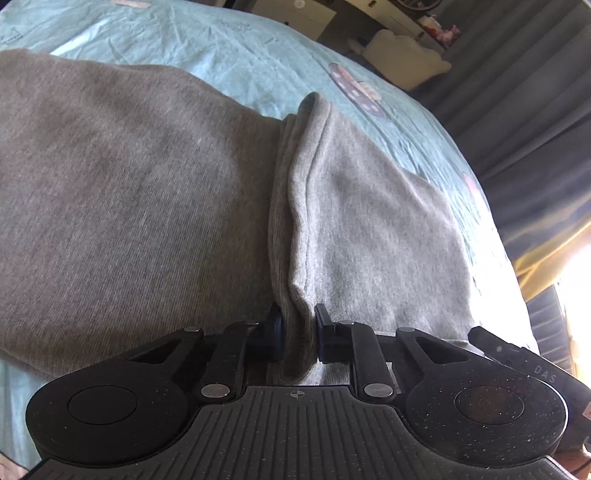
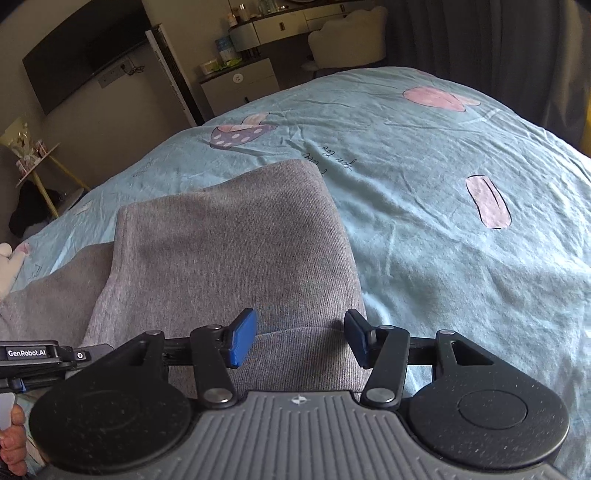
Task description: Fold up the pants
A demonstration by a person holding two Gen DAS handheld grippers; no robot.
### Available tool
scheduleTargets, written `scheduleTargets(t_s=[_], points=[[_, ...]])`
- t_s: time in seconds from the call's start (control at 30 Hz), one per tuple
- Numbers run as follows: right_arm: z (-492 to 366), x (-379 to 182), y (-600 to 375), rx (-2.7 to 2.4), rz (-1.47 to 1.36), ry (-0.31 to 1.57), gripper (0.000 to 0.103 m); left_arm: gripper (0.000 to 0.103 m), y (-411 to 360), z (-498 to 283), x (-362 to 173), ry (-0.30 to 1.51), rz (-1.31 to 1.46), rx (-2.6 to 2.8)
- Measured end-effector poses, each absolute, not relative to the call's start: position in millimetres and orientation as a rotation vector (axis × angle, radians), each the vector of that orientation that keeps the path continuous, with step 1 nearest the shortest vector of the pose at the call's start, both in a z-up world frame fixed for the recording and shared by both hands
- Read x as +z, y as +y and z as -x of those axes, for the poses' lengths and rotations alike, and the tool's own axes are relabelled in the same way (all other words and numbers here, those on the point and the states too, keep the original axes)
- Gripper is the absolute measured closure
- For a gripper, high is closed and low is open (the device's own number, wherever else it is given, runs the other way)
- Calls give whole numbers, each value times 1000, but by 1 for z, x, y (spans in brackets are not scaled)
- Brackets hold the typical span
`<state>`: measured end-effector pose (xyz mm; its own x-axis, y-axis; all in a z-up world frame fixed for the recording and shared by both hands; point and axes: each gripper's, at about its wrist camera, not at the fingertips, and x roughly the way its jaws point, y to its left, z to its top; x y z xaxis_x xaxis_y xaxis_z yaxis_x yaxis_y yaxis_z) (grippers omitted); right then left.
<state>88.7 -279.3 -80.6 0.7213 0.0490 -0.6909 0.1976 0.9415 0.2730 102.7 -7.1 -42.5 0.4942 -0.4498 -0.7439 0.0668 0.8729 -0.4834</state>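
Grey pants [image 1: 129, 192] lie folded on a light blue printed bed sheet [image 1: 240, 48]. A raised doubled edge of the fabric runs up the middle of the left wrist view, and my left gripper [image 1: 299, 325] is shut on its near end, pads pressed against both sides. In the right wrist view the pants [image 2: 229, 240] show as a stacked grey rectangle with a folded edge close to the camera. My right gripper [image 2: 301, 339] hovers over that edge with its blue pads apart, the fabric below and between them, not pinched.
The sheet [image 2: 443, 258] stretches wide to the right of the pants. A white soft toy [image 2: 7, 266] lies at the left edge, and a person's hand [image 2: 11, 443] shows at bottom left. A white chair [image 2: 347, 33], a dresser and dark curtains stand beyond the bed.
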Motion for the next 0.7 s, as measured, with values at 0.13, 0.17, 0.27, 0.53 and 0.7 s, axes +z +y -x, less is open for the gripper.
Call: scheduleTargets(t_s=[0.13,0.17,0.27,0.53,0.7], points=[[-88,-80,-278,-78,-338,773,45,86,-9,-104,-35,991,405,-335],[-88,-81,-278,-75,-342,775,44,87,-9,-103,-33,990,405,-336],[-88,-81,-277,-75,-331,780,43,87,-9,-102,-31,978,406,-339],[-88,-82,-275,-69,-326,785,40,88,-4,-101,-33,971,413,-328],[-89,-84,-279,-78,-352,796,38,87,-3,-96,-32,952,388,-328]])
